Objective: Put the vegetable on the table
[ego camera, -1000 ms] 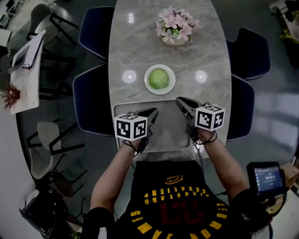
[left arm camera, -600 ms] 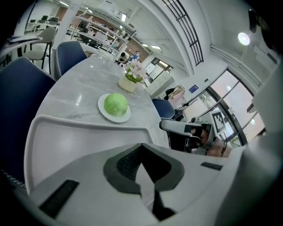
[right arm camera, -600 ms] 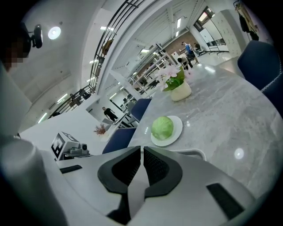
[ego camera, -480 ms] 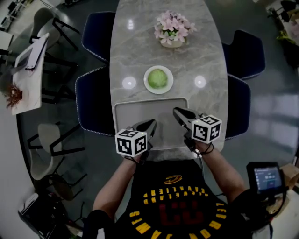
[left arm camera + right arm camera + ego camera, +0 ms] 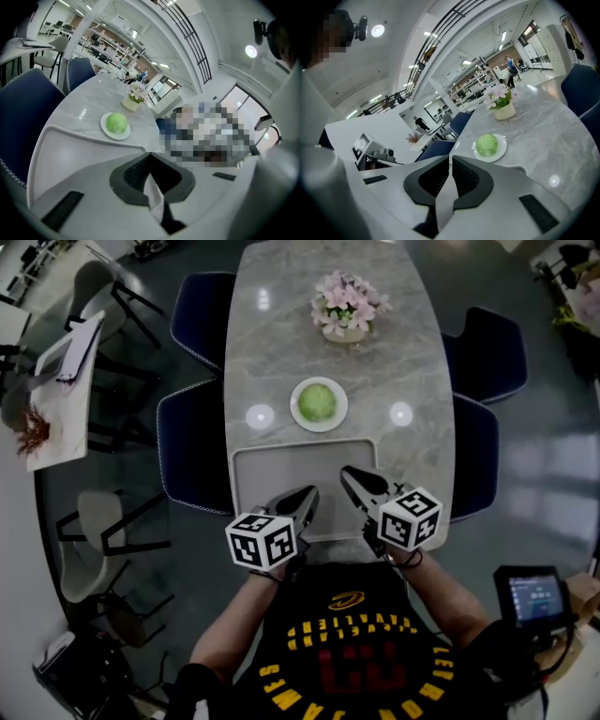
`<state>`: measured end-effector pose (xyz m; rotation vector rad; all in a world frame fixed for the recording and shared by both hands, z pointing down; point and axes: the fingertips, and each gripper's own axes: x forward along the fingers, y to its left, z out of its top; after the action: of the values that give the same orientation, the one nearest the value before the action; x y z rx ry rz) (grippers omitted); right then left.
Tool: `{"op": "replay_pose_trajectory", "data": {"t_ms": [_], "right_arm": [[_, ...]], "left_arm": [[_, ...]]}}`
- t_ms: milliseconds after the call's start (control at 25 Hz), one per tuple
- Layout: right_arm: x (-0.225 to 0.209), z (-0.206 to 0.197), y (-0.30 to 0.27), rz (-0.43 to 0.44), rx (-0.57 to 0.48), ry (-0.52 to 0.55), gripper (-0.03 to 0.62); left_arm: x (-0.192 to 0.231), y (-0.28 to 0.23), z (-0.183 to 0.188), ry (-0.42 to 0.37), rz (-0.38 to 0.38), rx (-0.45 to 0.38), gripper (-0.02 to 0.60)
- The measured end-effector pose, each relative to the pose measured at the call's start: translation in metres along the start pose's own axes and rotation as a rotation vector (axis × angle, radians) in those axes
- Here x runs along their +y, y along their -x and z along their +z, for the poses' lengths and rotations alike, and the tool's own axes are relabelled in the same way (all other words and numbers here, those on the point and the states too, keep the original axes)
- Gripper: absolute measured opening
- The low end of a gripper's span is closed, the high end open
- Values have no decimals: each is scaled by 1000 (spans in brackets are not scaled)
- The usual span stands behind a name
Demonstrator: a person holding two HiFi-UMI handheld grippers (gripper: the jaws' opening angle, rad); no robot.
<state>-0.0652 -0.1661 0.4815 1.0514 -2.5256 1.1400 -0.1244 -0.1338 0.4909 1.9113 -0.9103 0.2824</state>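
My left gripper (image 5: 306,493) and right gripper (image 5: 348,474): jaws together, nothing between them, both over the tray (image 5: 267,470). The vegetable (image 5: 319,402) sits on its plate (image 5: 297,412) on the worktop (image 5: 281,334), beyond the tray

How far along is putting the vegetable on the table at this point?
Done, it seems: the green vegetable sits on its white plate on the table, beyond the tray. In hand: nothing; the left gripper and right gripper are both shut and empty above the tray. Left: apparently nothing, unless the tray must go.
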Motion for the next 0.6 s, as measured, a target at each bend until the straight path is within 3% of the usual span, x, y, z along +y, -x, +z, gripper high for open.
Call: {"op": "replay_pose_trajectory", "data": {"t_ms": [320,600], "right_arm": [[27,30,18,-8,-89,43,29],[49,51,32,4,-151,30,29]], "left_arm": [[-34,22,29,-53,-45,-83,0],[-53,35,45,-45,-81,-132,0]]}}
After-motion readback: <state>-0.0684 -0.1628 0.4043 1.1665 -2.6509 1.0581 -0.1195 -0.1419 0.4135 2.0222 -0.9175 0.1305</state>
